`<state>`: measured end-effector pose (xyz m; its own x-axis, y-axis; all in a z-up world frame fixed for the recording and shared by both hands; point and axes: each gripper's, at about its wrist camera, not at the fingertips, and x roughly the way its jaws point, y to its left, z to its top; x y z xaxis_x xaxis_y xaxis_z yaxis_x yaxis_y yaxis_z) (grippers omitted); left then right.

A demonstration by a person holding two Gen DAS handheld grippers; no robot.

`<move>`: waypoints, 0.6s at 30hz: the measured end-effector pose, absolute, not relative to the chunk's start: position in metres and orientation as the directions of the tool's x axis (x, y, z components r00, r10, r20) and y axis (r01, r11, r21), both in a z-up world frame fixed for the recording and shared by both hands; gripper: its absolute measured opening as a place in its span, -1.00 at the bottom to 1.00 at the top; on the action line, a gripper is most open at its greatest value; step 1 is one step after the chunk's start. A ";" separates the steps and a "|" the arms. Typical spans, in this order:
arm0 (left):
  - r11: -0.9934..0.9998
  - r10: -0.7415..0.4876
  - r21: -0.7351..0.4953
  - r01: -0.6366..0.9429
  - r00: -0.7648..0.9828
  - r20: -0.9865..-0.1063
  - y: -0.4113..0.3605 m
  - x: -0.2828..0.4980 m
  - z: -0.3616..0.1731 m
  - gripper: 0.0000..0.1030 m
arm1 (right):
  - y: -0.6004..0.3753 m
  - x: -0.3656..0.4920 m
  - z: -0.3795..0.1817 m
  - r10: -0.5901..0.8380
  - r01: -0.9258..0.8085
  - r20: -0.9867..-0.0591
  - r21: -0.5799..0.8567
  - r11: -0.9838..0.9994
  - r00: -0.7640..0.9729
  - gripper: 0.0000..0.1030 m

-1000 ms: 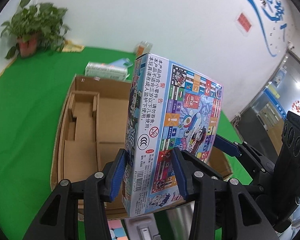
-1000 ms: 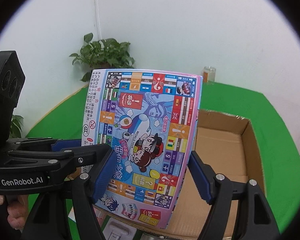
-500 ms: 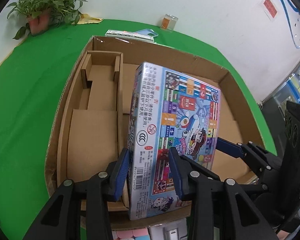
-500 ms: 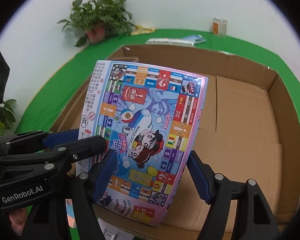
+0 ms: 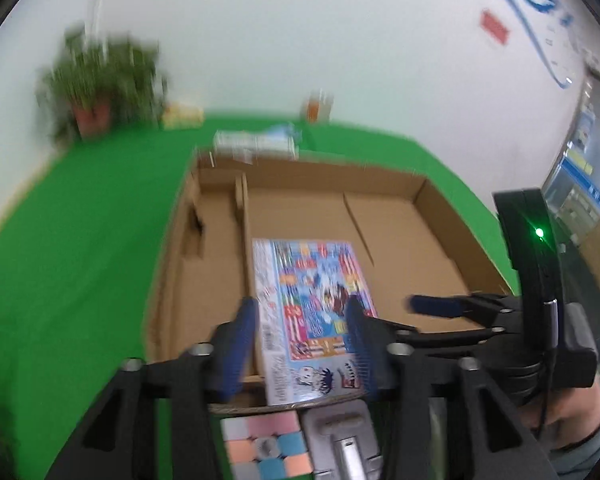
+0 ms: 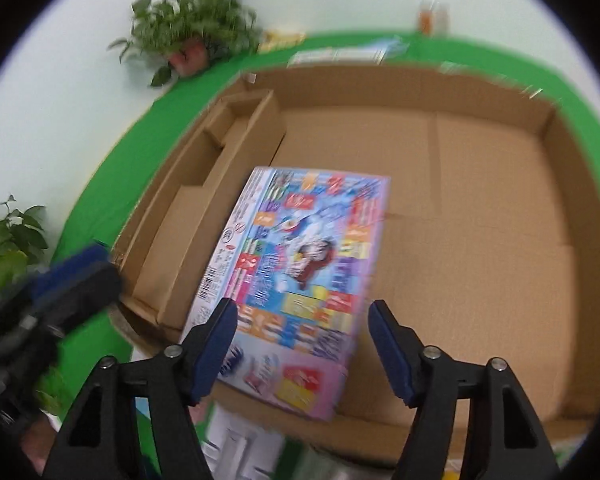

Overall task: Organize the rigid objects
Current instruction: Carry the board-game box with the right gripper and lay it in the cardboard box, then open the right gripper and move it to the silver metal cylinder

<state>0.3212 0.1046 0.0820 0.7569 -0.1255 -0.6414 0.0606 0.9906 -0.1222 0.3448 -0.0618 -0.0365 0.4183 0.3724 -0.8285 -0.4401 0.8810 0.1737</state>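
A colourful board-game box (image 5: 312, 292) (image 6: 300, 264) lies face up on the floor of a shallow cardboard carton (image 5: 436, 216) (image 6: 380, 84), beside its divider, with its near end at the front wall. My left gripper (image 5: 300, 340) straddles the box's near end; its jaws are opening and a gap shows at the left pad. My right gripper (image 6: 300, 340) also has the box between its fingers, jaws opening slightly, with a slim gap at the right finger. From the left wrist view one of the right gripper's blue fingers (image 5: 432, 304) stands apart from the box.
The carton sits on a green table (image 5: 80, 260) and has narrow compartments (image 6: 204, 184) along its left side. Below the front wall lie a pastel puzzle cube (image 5: 266, 448) and a grey object (image 5: 340, 440). A potted plant (image 6: 192, 40), a jar (image 6: 432, 16) and a flat pack (image 5: 256, 142) stand behind.
The game box went from upright in both grippers to lying down inside the carton. Both grippers sank toward the carton's front edge, and the left jaws spread away from the box.
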 end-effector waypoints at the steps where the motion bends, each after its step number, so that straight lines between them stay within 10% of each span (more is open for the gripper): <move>1: 0.997 -0.067 -0.066 0.035 0.808 -0.586 0.100 0.302 0.092 0.90 | -0.070 0.328 -0.026 0.337 -0.430 -0.804 0.113 0.896 0.491 0.55; 9: 0.998 -0.035 -0.058 0.005 0.841 -0.540 0.081 0.240 0.104 0.96 | -0.137 0.242 0.003 0.284 -0.327 -0.699 0.075 0.942 0.656 0.62; 10: 0.997 -0.055 -0.078 0.013 0.829 -0.557 0.081 0.235 0.102 0.71 | -0.140 0.233 0.004 0.301 -0.335 -0.690 0.089 0.938 0.658 0.62; 13: 0.987 -0.149 -0.143 0.077 0.778 -0.610 0.076 0.218 0.095 -0.90 | -0.144 0.209 0.009 0.349 -0.385 -0.660 0.098 0.918 0.665 0.61; 16: 0.985 -0.160 -0.150 0.084 0.773 -0.614 0.068 0.195 0.094 -0.92 | -0.158 0.189 0.003 0.411 -0.408 -0.655 0.168 0.898 0.634 0.50; 18: 0.978 -0.198 -0.169 0.120 0.779 -0.595 0.061 0.180 0.097 -0.16 | -0.169 0.181 -0.005 0.451 -0.405 -0.655 0.233 0.884 0.606 0.47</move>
